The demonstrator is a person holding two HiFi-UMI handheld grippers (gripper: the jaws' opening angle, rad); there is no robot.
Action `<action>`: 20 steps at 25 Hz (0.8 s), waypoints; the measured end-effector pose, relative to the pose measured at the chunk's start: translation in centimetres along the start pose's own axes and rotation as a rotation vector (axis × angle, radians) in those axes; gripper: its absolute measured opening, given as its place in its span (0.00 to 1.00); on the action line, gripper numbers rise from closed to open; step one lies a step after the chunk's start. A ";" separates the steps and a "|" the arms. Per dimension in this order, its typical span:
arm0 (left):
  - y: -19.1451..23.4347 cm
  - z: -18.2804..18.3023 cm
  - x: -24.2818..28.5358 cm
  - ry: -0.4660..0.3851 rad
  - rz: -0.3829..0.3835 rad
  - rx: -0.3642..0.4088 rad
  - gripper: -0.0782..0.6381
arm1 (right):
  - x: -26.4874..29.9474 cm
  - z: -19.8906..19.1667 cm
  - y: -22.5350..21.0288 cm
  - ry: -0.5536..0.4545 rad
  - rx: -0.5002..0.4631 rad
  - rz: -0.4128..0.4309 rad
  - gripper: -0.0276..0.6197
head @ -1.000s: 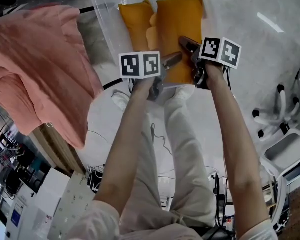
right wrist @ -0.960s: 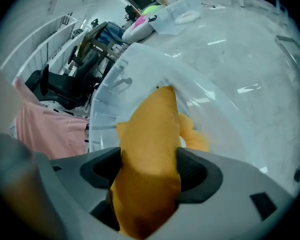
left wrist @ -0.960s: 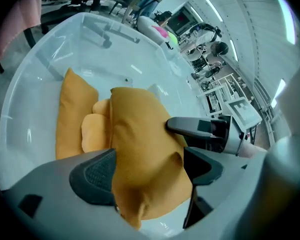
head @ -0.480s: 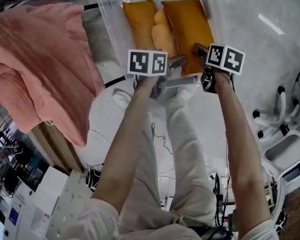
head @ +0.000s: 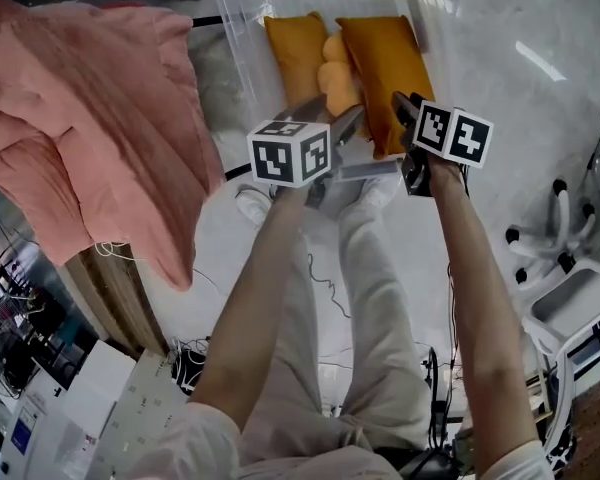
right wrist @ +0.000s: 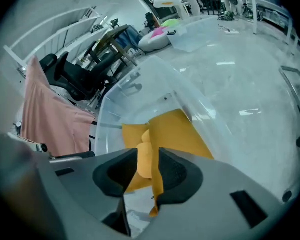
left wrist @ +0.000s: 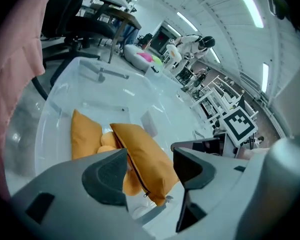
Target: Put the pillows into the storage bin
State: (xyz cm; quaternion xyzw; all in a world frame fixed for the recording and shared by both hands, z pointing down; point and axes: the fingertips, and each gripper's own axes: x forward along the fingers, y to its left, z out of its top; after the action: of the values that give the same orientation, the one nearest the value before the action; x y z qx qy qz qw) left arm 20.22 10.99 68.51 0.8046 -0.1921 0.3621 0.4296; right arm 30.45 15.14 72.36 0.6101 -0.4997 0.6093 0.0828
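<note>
While left tongs (left wrist: 150, 166) and right tongs (right wrist: 142, 171) hover, the pillows (head: 385, 68) lie beneath them.

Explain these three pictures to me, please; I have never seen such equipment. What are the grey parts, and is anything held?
A person holds tongs in each hand; the marker cubes belong to them. The head view looks down from the person's head; the other two come from cameras riding on the left tongs and right tongs. Orange pillows lie in the clear storage bin on the floor; a pink cloth is at the left. Both tongs have just been closing, yet nothing is between their jaws.
</note>
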 end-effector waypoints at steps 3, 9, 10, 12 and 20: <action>-0.5 1.7 -2.7 -0.061 0.025 0.031 0.43 | -2.0 0.6 2.0 -0.046 0.027 0.028 0.11; -0.9 4.4 -9.1 -0.172 0.117 0.103 0.13 | -8.4 2.8 7.6 -0.290 0.204 0.288 0.06; -1.1 4.7 -10.0 -0.178 0.116 0.108 0.13 | -9.8 3.2 8.2 -0.337 0.207 0.301 0.06; -1.5 5.4 -11.7 -0.188 0.116 0.123 0.13 | -12.9 4.2 9.5 -0.435 0.172 0.301 0.06; -4.6 7.1 -21.1 -0.226 0.089 0.151 0.13 | -23.8 4.9 17.7 -0.549 0.022 0.290 0.06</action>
State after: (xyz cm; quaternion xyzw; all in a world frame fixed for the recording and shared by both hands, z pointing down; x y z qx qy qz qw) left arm 12.05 7.56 47.61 0.8609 -0.2473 0.3013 0.3270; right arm 26.90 15.11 42.52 0.6750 -0.5787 0.4326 -0.1499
